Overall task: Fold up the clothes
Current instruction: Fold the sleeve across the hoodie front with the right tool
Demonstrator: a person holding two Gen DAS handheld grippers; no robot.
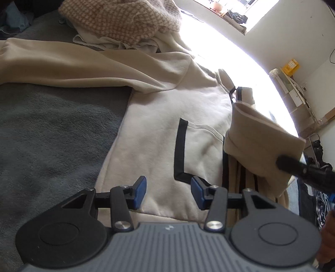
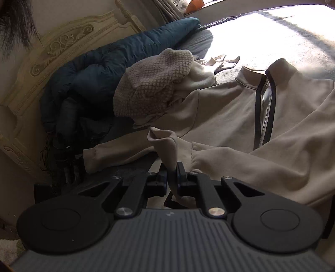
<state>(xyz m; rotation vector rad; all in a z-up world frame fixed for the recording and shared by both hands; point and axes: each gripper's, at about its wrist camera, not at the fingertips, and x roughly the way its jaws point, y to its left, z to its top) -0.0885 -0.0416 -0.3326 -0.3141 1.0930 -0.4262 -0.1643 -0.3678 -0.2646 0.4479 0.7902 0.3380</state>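
Currently our right gripper (image 2: 172,173) pinches the cuff (image 2: 165,144) of the beige zip sweatshirt (image 2: 230,108), which lies spread on the bed ahead of both tools. Our left gripper (image 1: 168,192) hovers partly open, empty, above the hem near the pocket trim (image 1: 180,150). Risk: the thin pinch may slip, dropping the sleeve askew.

Home bedroom — bed with grey blanket (image 1: 52,129), ornate carved cream headboard (image 2: 62,46), teal duvet (image 2: 108,60) bunched against it, loose clothes pile (image 2: 155,83) on top — sunlit window sill (image 1: 228,12) with clutter.
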